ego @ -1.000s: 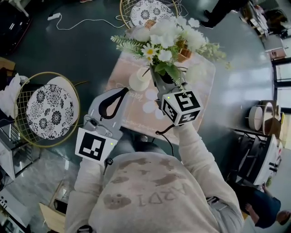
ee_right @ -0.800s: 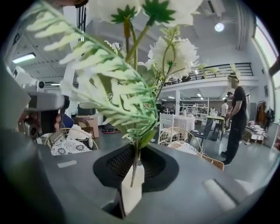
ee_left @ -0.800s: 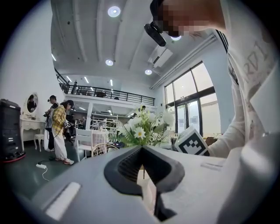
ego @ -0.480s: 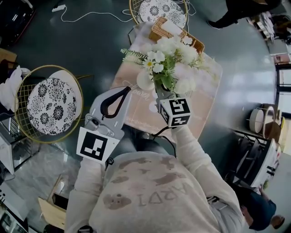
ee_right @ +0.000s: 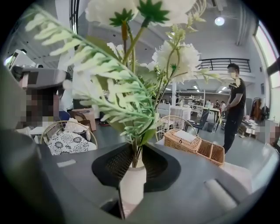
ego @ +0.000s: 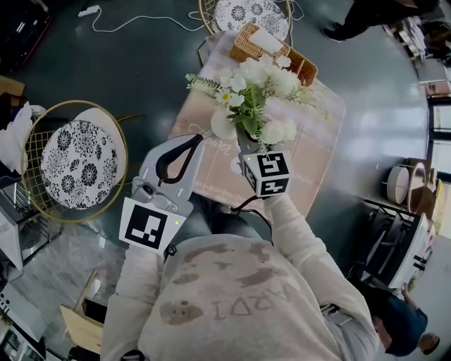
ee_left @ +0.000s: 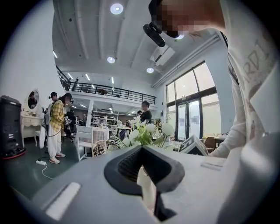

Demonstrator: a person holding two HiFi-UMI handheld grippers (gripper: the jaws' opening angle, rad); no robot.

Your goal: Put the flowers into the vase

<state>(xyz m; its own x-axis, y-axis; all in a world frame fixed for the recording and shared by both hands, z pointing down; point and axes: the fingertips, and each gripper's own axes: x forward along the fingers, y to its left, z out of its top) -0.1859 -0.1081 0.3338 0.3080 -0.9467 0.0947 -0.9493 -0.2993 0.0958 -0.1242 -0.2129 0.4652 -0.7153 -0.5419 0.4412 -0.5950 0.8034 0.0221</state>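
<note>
Nearest, lower centre of the head view: pale sweatshirt (ego: 232, 303) of the person holding both grippers.

Near left: left gripper (ee_left: 141, 151), held level at the near left corner of the table (ego: 317, 144). Closed tip to tip, with nothing between the black pads (ee_left: 129, 166). Set beside the vase (ee_right: 131, 183) yet clear of it.

Near right: right gripper (ee_right: 134, 151), tipped slightly downward, marker cube (ego: 266, 173) uppermost in the head view. Part-way apart, having just been opening. Placed around the green stems (ee_right: 134, 158) immediately above the vase neck, with a little clearance on either side, so loosely ringed rather than pinched.

Directly below the right gripper: the vase, white and narrow-necked, upright at the near left part of the table, visible through the gap between the pads.

Above and just beyond the right gripper: flowers (ego: 254, 88), white blooms with one daisy and fern-like greenery. Stems already down inside the vase neck, heads spreading over the middle of the table.

Farther back: wicker basket (ego: 271, 49) at the far edge of the table, apart from the vase.

Off the table: wire chair (ego: 70, 166) with patterned cushion at left, second chair (ego: 246, 13) past the basket, white cable (ego: 141, 25) on the dark floor.

Farthest, in the right gripper view: standing person (ee_right: 234, 105) in dark clothes before a railed balcony (ee_right: 218, 64).
</note>
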